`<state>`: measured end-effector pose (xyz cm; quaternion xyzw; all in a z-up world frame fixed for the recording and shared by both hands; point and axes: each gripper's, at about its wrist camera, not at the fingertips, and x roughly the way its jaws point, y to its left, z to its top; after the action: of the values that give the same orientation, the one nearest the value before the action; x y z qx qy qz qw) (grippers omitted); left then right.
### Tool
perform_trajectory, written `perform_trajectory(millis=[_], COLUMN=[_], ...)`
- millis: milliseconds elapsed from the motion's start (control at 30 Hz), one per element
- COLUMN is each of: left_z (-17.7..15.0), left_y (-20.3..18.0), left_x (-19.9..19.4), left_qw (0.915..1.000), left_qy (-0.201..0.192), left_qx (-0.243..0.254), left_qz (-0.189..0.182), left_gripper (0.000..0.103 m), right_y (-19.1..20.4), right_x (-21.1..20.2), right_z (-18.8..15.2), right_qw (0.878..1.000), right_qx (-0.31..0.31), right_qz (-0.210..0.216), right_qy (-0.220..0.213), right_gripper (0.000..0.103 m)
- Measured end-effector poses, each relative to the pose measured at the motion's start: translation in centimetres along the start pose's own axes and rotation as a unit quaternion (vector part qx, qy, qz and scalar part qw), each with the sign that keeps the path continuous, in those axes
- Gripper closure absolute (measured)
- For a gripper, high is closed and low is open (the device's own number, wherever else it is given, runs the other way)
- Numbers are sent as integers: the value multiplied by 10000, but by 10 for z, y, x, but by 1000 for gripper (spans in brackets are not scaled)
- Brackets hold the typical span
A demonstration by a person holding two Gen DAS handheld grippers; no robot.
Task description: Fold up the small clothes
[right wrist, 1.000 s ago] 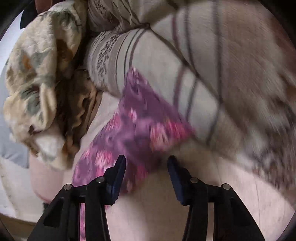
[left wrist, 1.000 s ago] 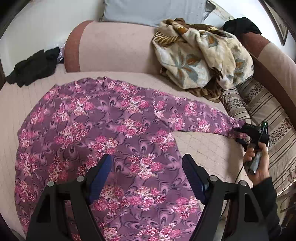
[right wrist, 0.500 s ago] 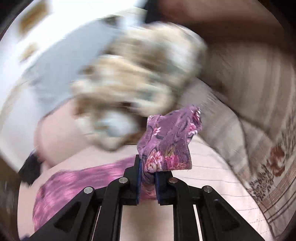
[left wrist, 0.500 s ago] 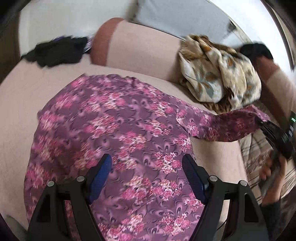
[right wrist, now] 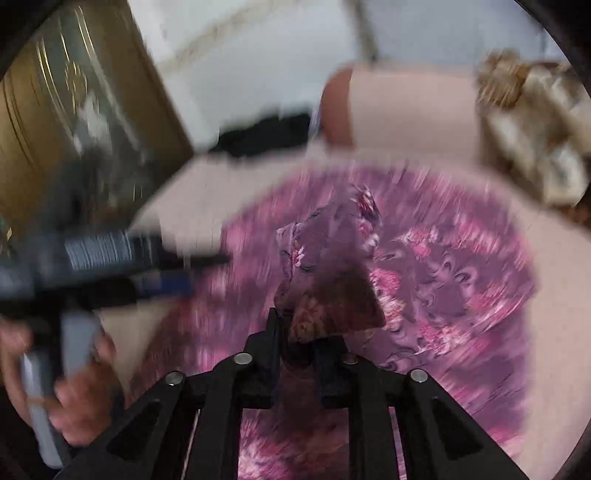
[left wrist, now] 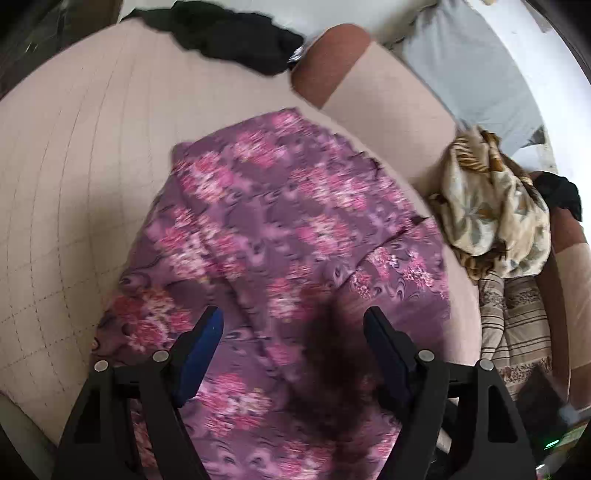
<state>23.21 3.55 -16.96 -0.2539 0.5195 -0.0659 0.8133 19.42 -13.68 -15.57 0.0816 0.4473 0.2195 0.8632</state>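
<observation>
A purple top with pink flowers [left wrist: 280,236] lies spread on the beige quilted sofa seat [left wrist: 74,177]. One sleeve is folded across its body. My left gripper [left wrist: 293,339] is open just above the garment, holding nothing. My right gripper [right wrist: 301,343] is shut on the sleeve's cuff [right wrist: 328,266], which bunches up above the jaws, and holds it over the garment's body [right wrist: 443,280]. The left gripper [right wrist: 110,266] and the hand holding it show blurred at the left of the right wrist view.
A floral blanket [left wrist: 495,218] is heaped at the right against the sofa back [left wrist: 384,110], with a striped cushion [left wrist: 517,325] below it. Dark clothes [left wrist: 229,33] lie at the far edge. A grey pillow [left wrist: 472,59] sits behind.
My right gripper closed on the sleeve cuff, lifted it and carried it left across the garment. The left gripper swung left and stayed open.
</observation>
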Motion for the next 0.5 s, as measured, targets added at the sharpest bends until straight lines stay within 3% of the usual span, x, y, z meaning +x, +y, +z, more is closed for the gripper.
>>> perform_trajectory(millis=[100, 133, 167, 200, 300, 400, 500], left_z=[-3, -5, -6, -8, -15, -19, -24], left_y=[16, 17, 17, 15, 4, -7, -20], left_x=[13, 15, 19, 22, 30, 33, 21], left_qw=[9992, 9991, 9990, 9989, 9980, 9975, 9924], left_qy=[257, 288, 330, 371, 493, 501, 421], left_qx=[-226, -236, -200, -128, 80, 288, 567], left_qz=[-199, -213, -223, -243, -394, -411, -1004], left_gripper=[26, 26, 26, 26, 26, 26, 27], right_y=[-8, -8, -13, -20, -46, -107, -177], right_x=[14, 3, -9, -24, -52, -65, -59], right_z=[-20, -30, -34, -38, -37, -32, -18], right_qw=[9984, 9981, 9977, 9971, 9936, 9821, 9589], right_qx=[211, 310, 406, 528, 994, 1841, 2793], right_qz=[169, 256, 339, 451, 534, 300, -274], right_qy=[493, 475, 427, 308, 9, -252, -411], right_gripper=[73, 56, 33, 27, 25, 25, 25])
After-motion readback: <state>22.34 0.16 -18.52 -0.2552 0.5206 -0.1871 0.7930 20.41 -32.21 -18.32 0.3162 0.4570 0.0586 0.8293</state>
